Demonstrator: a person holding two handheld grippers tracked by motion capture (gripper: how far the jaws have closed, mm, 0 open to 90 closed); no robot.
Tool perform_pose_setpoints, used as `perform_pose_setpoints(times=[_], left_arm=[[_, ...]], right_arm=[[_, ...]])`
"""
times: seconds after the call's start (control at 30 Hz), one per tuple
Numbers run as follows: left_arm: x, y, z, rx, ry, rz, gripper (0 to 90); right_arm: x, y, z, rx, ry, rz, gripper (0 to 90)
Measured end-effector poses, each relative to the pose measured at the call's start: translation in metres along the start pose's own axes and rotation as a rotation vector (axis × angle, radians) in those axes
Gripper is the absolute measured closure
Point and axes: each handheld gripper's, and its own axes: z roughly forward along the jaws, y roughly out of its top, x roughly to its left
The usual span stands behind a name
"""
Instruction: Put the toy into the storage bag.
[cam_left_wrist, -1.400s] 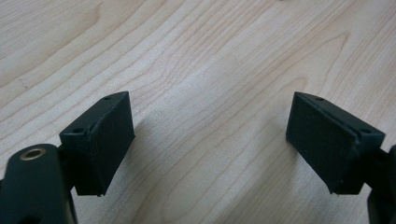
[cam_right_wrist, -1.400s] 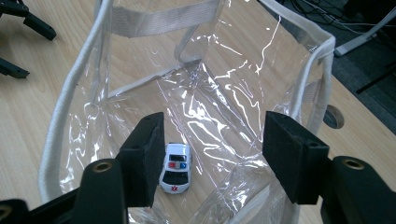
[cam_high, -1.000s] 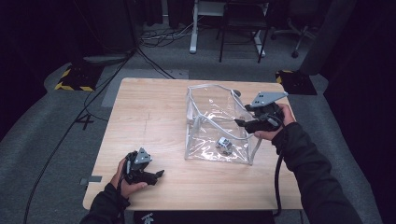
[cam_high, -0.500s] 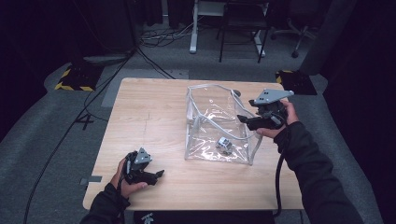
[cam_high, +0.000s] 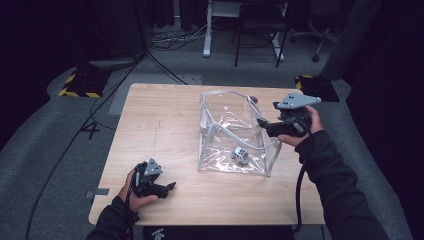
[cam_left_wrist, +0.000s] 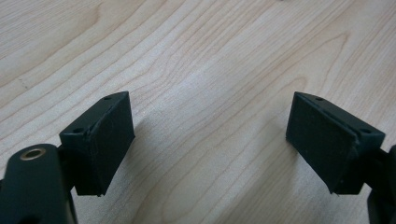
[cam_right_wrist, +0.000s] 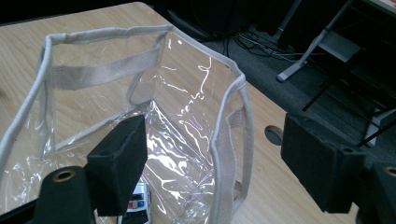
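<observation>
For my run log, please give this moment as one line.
left gripper: open, on table | right gripper: open, astride rim of clear plastic tote bag | small white toy car: inside bag

clear bag mid-table, bare wood left

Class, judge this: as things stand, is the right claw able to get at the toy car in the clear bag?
Probably yes. The right claw is open at the bag's open top, with the toy car below it on the bottom; nothing covers it.

A light wooden table carries a clear plastic bag.
</observation>
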Motion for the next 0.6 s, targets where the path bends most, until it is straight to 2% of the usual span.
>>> perform_pose_setpoints(times=[0.53,0.6], left_arm=[[0.000,0.000,0.000,-0.001,0.001,-0.002,15.5],[0.000,0.000,0.000,0.000,0.002,-0.002,15.4]], right_arm=[[-0.012,-0.011,-0.006,-0.007,-0.047,0.047,23.7],[-0.015,-0.014,-0.008,-0.005,-0.058,0.039,23.6]])
